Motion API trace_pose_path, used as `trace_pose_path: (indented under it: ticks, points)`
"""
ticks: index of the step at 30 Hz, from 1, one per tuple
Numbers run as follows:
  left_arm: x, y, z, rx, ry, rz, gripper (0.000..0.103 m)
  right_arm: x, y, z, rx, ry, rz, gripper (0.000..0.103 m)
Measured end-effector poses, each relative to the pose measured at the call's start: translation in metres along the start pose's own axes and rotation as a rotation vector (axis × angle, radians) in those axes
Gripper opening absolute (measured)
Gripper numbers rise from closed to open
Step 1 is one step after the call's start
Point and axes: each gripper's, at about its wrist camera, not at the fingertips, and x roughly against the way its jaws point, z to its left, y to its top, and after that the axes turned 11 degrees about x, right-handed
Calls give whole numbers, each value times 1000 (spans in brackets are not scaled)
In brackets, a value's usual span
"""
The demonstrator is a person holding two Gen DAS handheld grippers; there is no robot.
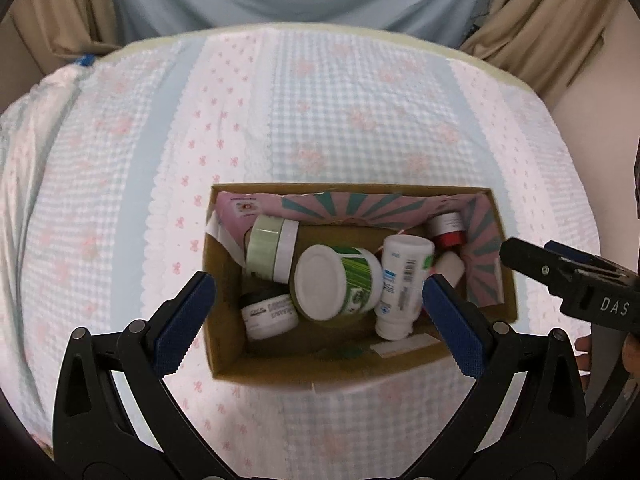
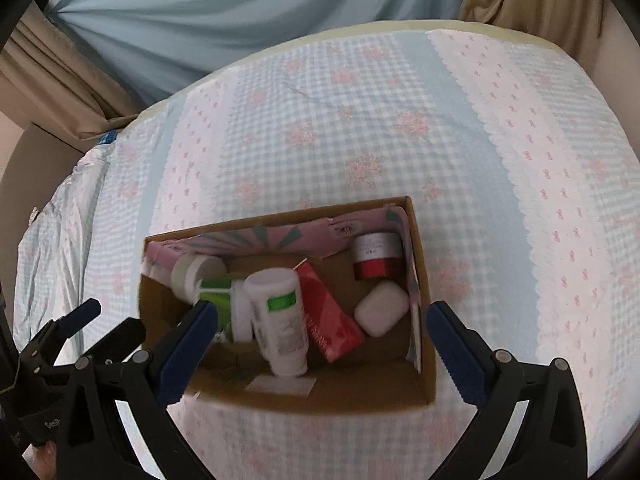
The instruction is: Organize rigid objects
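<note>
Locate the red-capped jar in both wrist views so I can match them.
Left wrist: the red-capped jar lies in the far right corner of the cardboard box, partly hidden behind the white bottle.
Right wrist: the jar sits in the far right corner, fully visible.
Shared landmark: the white bottle lying in the box middle.

"DAS" on right gripper
</note>
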Motion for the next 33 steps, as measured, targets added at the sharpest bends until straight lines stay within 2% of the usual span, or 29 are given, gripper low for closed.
trace_pose_path:
  ticks: [4, 10, 15, 22, 26, 30, 33]
  points:
    - [32, -5, -11, 4, -15, -21, 103, 32, -10, 3, 24, -8, -1, 103]
    - [94, -8, -32, 17, -32, -84, 103, 112, -18, 1, 75, -53, -60, 103]
    - [173, -18, -57, 32, -64, -180, 103, 196, -30, -7, 72, -109, -163, 103]
    - [281, -56, -104, -4, -69, -399, 103, 296, -56, -11, 114, -194, -324, 103]
    - [314, -75, -121, -23, -62, -482, 103, 339, -75, -13, 150, -235, -420, 103]
    - [333, -93, -128, -14, -70, -533, 103, 360, -91, -15, 179, -274, -480, 103]
    - [340, -103, -130, -13, -62, -569, 103, 369, -101, -20, 168, -269, -517, 103]
